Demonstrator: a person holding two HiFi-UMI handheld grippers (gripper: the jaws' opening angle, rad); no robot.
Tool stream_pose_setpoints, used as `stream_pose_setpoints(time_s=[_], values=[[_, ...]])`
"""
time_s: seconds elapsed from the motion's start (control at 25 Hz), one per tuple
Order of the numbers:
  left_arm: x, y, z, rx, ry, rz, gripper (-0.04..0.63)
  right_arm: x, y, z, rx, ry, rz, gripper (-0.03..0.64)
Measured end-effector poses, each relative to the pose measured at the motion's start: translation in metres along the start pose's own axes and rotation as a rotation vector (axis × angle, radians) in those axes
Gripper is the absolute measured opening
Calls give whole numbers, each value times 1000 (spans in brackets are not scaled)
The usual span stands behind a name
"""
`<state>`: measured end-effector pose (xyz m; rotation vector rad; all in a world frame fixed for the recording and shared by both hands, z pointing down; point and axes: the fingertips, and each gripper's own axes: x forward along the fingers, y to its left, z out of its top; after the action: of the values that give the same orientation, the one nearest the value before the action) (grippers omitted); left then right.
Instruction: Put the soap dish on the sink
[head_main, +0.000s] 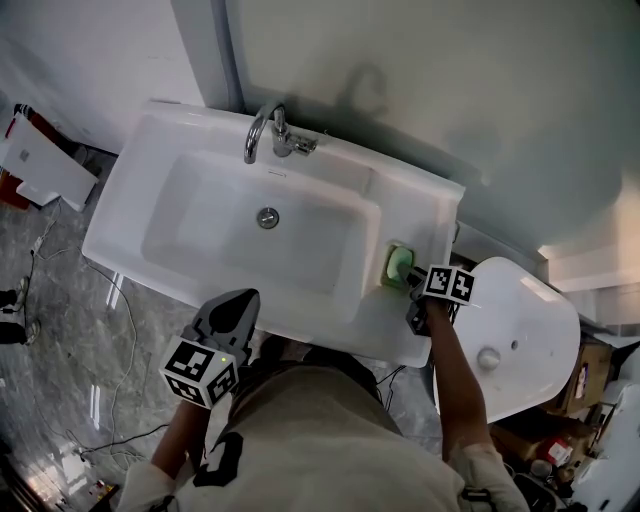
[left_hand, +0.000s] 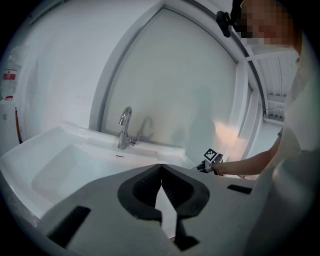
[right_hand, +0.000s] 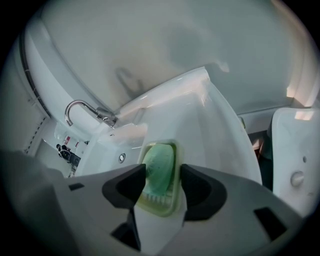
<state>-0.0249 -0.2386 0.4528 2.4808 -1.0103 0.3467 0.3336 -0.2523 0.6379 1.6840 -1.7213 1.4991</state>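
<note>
A pale green soap dish holding a green bar of soap sits at the right ledge of the white sink, beside the basin. My right gripper points steeply down over it. In the right gripper view the dish fills the gap between the jaws of my right gripper, with both pads against its long sides. My left gripper hovers at the sink's front edge, shut with nothing in it; its tips meet in the left gripper view.
A chrome faucet stands at the back of the basin, with the drain in the middle. A white toilet stands close to the right of the sink. Cables and a white box lie on the floor at the left.
</note>
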Motion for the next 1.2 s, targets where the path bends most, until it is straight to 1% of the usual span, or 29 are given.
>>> stream_pose_setpoints(time_s=[0.28,0.48,0.64,0.76,1.0,1.2], values=[[2,-1,3,0,5,18,18,4,-1,9,-1,-29,-3,221],[9,9,16,14,-13,55,18,5,-9,26,8,-58,-25,221],[-10,29,26,24,-32,106,18,4,-8,32,17,-90,-38,222],[-21,34,26,31,-34,129,18,5,-7,32,22,-96,-40,231],[-23,20,16,40,-28,107,18,4,-13,31,25,-101,-71,277],[-24,7,11,55,-13,59,18,5,-14,32,14,-108,-100,293]])
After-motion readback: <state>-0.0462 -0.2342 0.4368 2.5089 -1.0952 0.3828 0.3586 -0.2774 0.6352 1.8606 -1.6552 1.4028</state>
